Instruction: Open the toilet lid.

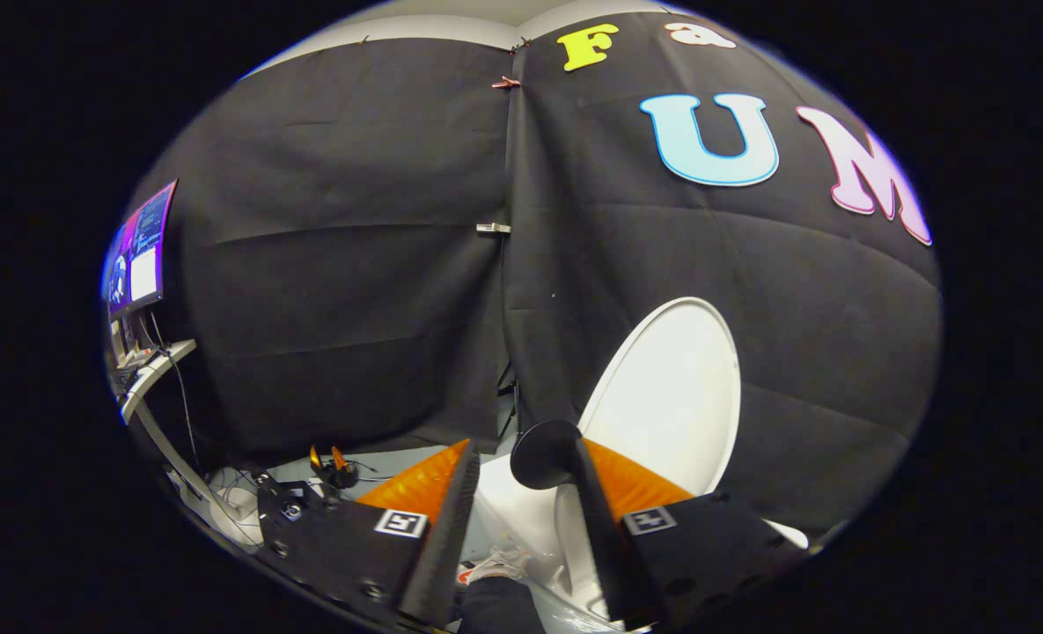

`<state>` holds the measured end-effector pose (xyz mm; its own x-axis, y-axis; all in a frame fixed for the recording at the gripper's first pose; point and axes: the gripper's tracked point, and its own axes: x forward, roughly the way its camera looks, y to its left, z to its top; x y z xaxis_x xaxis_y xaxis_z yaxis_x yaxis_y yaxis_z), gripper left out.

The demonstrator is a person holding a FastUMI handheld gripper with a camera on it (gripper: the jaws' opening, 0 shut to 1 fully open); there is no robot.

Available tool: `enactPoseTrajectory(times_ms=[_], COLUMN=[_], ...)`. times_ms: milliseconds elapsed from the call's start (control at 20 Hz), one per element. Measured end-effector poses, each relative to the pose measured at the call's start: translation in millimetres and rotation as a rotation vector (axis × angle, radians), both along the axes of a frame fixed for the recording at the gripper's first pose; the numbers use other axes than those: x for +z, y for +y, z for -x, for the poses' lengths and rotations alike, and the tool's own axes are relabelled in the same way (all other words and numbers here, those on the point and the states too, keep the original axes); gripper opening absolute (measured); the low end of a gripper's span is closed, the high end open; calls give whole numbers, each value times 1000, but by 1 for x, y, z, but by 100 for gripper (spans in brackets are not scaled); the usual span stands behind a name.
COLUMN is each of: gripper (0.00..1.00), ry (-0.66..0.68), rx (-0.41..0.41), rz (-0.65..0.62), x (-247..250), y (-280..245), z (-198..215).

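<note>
Gripper: the gripper (521, 462) has its two fingers spread apart, nothing clasped between them.
Toilet lid: the white toilet lid (675, 396) stands raised, nearly upright, leaning back against the black cloth wall (336, 264); it rises just beyond the right finger.
Toilet: the white toilet (521, 515) body shows in the gap between the fingers, below the lid.
Round knob: a dark round knob (546, 453) sits at the right finger's tip, in front of the lid's lower edge; whether it touches the lid I cannot tell.
Monitor: a lit monitor (140, 251) stands on a pale shelf (153, 374) far off to the left.
Floor: cables (222, 489) lie tangled beyond the left finger.
Shoe: a shoe (495, 568) shows low between the fingers.
</note>
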<state>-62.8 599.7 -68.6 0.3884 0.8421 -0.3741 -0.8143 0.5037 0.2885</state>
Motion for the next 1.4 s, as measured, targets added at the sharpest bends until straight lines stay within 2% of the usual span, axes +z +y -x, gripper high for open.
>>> enactPoseTrajectory(times_ms=[100, 250, 350, 550, 700, 900, 1000, 1150, 1250, 1400], gripper=[88, 90, 100, 100, 99, 100, 99, 99, 99, 99], ry=[-14, -14, 5, 17, 31, 47, -7, -146, -235, -426], rx=[2, 10, -5, -45, -40, -36, -97, -247, -381, -649], rz=[4, -14, -42, -108, -140, -248, -284, -250, -190, -51], x=[-3, -5, -2, 12, 20, 58, 86, 108, 110, 109], y=[-4, -6, -10, -17, -24, -53, -93, -184, -253, -379], z=[-1, -3, -7, -17, -20, -12, -24, -56, -87, -131])
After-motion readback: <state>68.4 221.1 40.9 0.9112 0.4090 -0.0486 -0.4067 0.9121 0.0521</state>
